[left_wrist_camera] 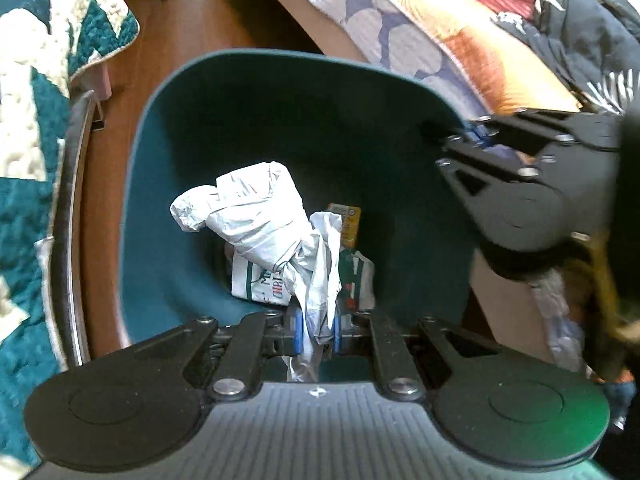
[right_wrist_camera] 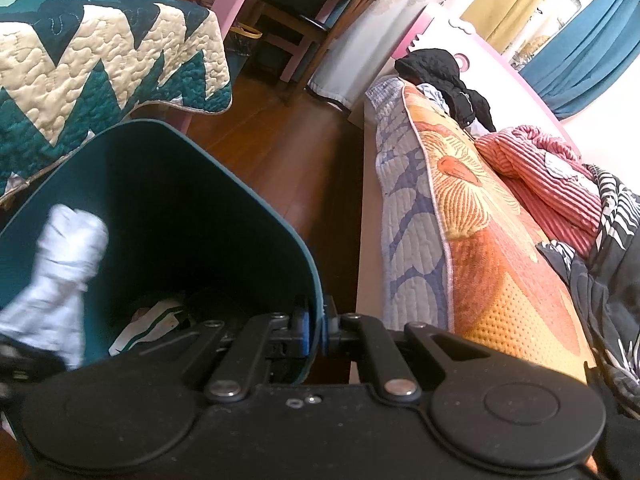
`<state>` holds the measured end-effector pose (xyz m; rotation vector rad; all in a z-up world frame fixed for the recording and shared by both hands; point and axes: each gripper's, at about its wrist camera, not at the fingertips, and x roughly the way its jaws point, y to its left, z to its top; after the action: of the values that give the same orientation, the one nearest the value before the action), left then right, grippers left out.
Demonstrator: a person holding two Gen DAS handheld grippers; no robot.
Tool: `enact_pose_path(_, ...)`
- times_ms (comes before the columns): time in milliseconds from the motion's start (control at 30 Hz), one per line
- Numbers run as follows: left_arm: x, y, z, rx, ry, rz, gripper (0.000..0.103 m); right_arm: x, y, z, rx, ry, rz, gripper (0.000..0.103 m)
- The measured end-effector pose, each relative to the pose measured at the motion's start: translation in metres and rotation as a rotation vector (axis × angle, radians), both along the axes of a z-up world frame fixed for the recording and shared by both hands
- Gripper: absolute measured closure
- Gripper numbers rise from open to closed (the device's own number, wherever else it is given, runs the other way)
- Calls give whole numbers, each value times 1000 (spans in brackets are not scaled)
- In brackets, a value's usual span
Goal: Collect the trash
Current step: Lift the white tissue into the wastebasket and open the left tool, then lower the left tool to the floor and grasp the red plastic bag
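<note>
While the right hand-held gripper [right_wrist_camera: 314,330] pinches the teal plastic bin's rim [right_wrist_camera: 316,280], the left hand-held gripper [left_wrist_camera: 316,330], clamping crumpled white paper [left_wrist_camera: 256,216] over it, should next release.

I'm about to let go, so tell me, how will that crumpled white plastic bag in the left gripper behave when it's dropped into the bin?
The white plastic bag looks thin and creased, so probably floppy and very light. It droops from the left gripper, so it likely holds no shape. It may drift or cling rather than fall straight into the teal bin.
</note>
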<state>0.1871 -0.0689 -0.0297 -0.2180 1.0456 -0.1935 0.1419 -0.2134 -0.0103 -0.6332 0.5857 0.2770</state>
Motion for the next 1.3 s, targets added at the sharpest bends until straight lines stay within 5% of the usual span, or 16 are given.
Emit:
enact_pose_path(333,30,0,-47,27,68,-4,90,2,-11,0,47,43,-63,98)
enact_pose_path(667,29,-4,-60,21,66,-31,89,8,-22,-2,94,73,-129,98)
enact_pose_path(767,23,-5,-59,28,54,-32,80,8,-21,-3,88,72,-131,98)
enact_pose_path(933,6,-2,-46,5,-7,-28,36,7,-17,-3,80,63,-117,98)
enact_pose_path(1100,-20,6,-22,6,-67,-75,34,4,-12,-1,72,53,-95,98)
enact_pose_path(1200,-45,15,-7,37,-109,-110,21,5,-11,-1,71,53,-87,98)
enact_pose_path(1300,-66,24,-2,66,-123,-148,20,4,-10,-2,68,54,-83,98)
